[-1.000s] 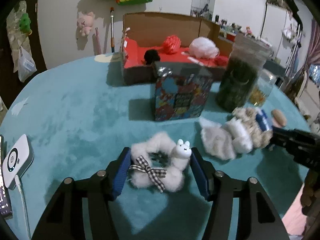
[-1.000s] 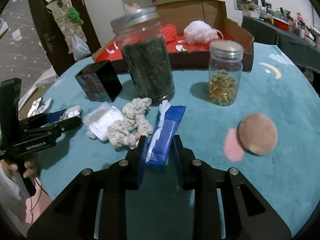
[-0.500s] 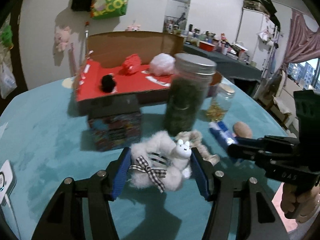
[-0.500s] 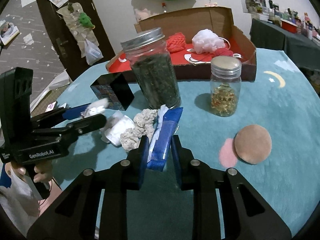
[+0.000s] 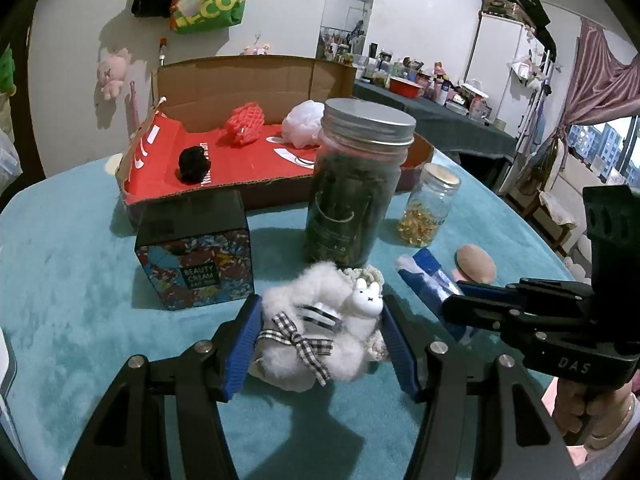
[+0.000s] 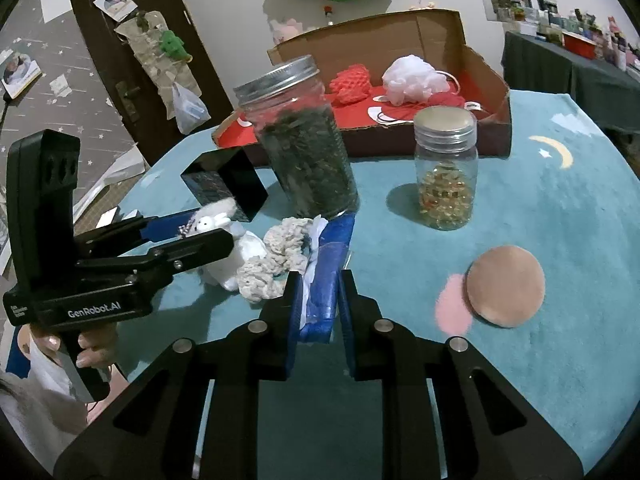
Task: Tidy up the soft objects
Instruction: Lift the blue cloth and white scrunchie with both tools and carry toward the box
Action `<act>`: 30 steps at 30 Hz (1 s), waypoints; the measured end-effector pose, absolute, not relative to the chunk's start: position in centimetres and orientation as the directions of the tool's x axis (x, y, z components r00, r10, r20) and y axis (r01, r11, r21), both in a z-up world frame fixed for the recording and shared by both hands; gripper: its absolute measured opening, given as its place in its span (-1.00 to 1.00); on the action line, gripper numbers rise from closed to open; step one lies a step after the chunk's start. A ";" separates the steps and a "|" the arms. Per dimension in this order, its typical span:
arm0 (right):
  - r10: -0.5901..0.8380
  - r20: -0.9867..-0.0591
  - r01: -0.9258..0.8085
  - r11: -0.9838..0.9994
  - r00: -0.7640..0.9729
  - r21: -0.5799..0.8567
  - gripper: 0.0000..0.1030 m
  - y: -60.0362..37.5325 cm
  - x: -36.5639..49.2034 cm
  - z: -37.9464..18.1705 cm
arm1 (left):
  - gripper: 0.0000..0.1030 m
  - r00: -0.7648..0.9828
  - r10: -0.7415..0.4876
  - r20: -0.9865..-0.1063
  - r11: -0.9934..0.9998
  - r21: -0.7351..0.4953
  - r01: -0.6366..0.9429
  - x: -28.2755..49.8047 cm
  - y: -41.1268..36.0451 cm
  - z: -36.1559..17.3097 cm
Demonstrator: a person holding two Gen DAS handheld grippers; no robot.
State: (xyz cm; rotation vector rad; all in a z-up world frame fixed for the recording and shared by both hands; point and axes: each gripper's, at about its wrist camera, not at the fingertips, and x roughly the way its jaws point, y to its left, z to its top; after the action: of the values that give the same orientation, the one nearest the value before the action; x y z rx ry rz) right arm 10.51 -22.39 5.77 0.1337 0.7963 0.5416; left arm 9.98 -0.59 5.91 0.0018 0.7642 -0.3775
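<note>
My left gripper [image 5: 320, 312] is shut on a fluffy white scrunchie [image 5: 316, 332] with a checked bow and a small bunny head, held above the teal table cover. In the right wrist view the same scrunchie [image 6: 212, 216] shows between the left fingers. My right gripper [image 6: 318, 280] is shut on a blue and white packet [image 6: 328, 264], just in front of the big jar. A cream crocheted piece [image 6: 276, 260] and a white pad [image 6: 250, 254] lie beside it. The red-lined cardboard box [image 5: 248, 184] at the back holds a red mesh sponge [image 5: 245, 124], a white pouf [image 5: 304, 124] and a black pompom [image 5: 194, 164].
A tall jar of dark leaves [image 5: 356, 184] and a small jar of golden capsules [image 5: 430, 208] stand before the box. A patterned cream box [image 5: 196, 256] sits left of them. A tan round puff [image 6: 506, 286] and a pink disc [image 6: 454, 314] lie at the right.
My left gripper has lifted the scrunchie off the table and swung right, toward the tall jar. The right gripper has risen a little, still gripping the blue packet.
</note>
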 end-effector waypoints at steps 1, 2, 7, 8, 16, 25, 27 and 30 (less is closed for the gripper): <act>0.507 -0.648 -0.407 0.857 0.568 0.314 -0.67 -22.5 10.6 5.6 | 0.19 0.659 -0.331 -0.676 0.934 -0.132 0.333 10.0 -0.6 5.9; 0.503 -0.654 -0.400 0.860 0.566 0.316 -0.67 -22.6 10.7 5.5 | 0.19 0.660 -0.327 -0.676 0.935 -0.130 0.330 10.0 -0.5 5.9; 0.458 -0.694 -0.366 0.884 0.556 0.291 -0.66 -23.2 11.0 4.5 | 0.19 0.661 -0.310 -0.684 0.942 -0.127 0.310 9.9 0.4 5.4; 0.439 -0.701 -0.361 0.893 0.562 0.270 -0.64 -23.2 10.8 4.4 | 0.19 0.662 -0.305 -0.685 0.944 -0.125 0.306 9.8 0.6 5.4; 0.398 -0.711 -0.344 0.911 0.580 0.229 -0.60 -23.1 10.7 3.8 | 0.19 0.664 -0.236 -0.710 0.967 -0.102 0.235 8.9 3.6 4.4; 0.379 -0.703 -0.343 0.918 0.601 0.202 0.40 -22.3 10.5 3.7 | 0.24 0.647 -0.188 -0.739 0.977 -0.075 0.197 8.5 5.3 2.6; 0.329 -0.706 -0.342 0.931 0.627 0.129 0.40 -21.6 10.3 3.8 | 0.38 0.650 -0.180 -0.738 0.979 -0.068 0.193 8.4 5.4 2.6; 0.305 -0.707 -0.340 0.935 0.638 0.097 0.40 -21.2 10.3 3.7 | 0.47 0.653 -0.172 -0.738 0.980 -0.061 0.188 8.3 5.7 2.6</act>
State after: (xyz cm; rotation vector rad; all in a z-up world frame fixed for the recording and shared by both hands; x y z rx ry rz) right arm 10.30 -21.18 3.69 -0.0466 0.7977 0.3683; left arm 8.30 5.67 2.57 0.0210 0.8346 -0.2040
